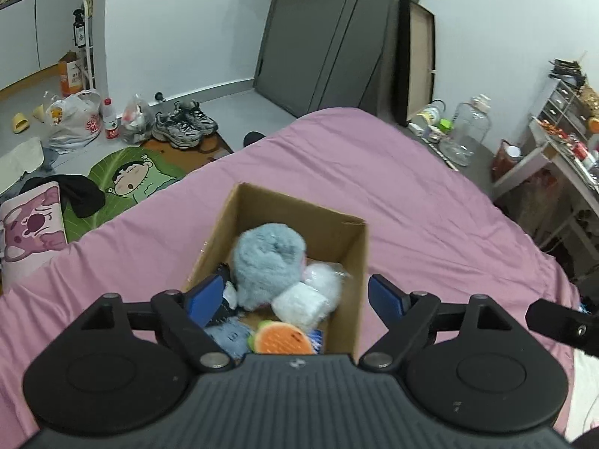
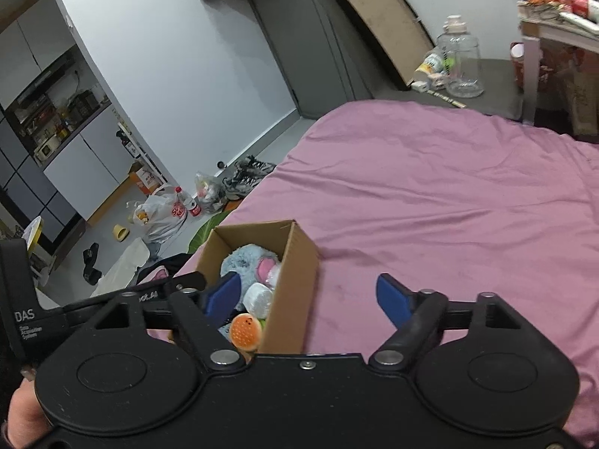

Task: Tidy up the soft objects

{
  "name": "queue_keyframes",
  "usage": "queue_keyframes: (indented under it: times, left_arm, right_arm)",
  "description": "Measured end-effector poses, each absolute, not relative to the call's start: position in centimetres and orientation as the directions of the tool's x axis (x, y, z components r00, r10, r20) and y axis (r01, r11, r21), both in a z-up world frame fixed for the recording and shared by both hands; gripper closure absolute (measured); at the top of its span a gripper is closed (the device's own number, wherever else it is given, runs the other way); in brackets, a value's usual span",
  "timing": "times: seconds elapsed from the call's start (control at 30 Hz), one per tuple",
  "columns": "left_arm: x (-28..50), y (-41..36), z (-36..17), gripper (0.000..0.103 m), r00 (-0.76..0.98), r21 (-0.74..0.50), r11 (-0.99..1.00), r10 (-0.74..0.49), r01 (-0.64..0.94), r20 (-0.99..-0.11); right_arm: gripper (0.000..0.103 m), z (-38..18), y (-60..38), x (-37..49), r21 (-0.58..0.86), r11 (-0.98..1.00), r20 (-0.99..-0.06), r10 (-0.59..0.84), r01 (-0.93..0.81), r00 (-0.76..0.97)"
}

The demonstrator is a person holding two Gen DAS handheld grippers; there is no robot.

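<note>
One cardboard box (image 1: 337, 235) on pink bed (image 1: 430, 205): one grey plush (image 1: 267, 262), two white rolls (image 1: 299, 305). Left claw (image 1: 295, 299), right claw (image 2: 310, 295) above box, both spread, empty.

Matt cardboard box (image 1: 348, 247), fluffy plush (image 1: 267, 262)

Left black two-finger gripper (image 1: 295, 299): tilted downward, jaws spread wide, blue pads (image 1: 385, 299) well apart, nothing pressed between them. Right black two-finger gripper (image 2: 310, 297): also tilted downward, jaws wide as well, blue pads (image 2: 393, 301) gripping nothing. In the right wrist view, part of the left gripper's body seen at the left edge, and a bit of a hand (image 2: 18, 411) at the lower left corner.
</note>
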State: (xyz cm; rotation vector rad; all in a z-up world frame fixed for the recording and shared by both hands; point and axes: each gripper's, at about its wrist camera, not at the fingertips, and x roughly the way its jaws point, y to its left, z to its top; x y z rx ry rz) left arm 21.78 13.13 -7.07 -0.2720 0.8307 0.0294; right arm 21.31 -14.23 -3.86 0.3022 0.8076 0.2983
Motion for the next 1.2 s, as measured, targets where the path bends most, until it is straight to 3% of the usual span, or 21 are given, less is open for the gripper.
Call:
queue_keyframes:
  times: [0.23, 0.53, 0.63, 1.2]
  left_arm:
    - [18.7, 9.9, -5.3, 0.016, 0.661, -0.197, 0.977, -0.094, -0.083, -0.745]
    - [15.0, 6.7, -2.0, 0.008, 0.65, -0.133, 0.99, -0.066, -0.055, -0.757]
    - [14.0, 6.0, -0.5, 0.001, 0.663, -0.134, 0.99, -0.071, -0.045, -0.745]
    - [7.1, 2.6, 4.1, 0.0, 0.719, -0.119, 0.992, -0.05, -0.046, -0.693]
  right_arm:
    - [0.0, -2.3, -17.7, 18.6, 0.381, 0.917, -0.646, 0.356, -0.118, 0.675]
    - [0.0, -0.3, -20.3, 14.9, 0.398, 0.906, -0.625, 0.381, -0.142, 0.681]
    - [0.0, 0.4, -21.4, 13.9, 0.39, 0.91, -0.623, 0.371, -0.138, 0.689]
    - [0.0, 2.5, -25.6, 8.4, 0.35, 0.92, -0.603, 0.364, -0.175, 0.71]
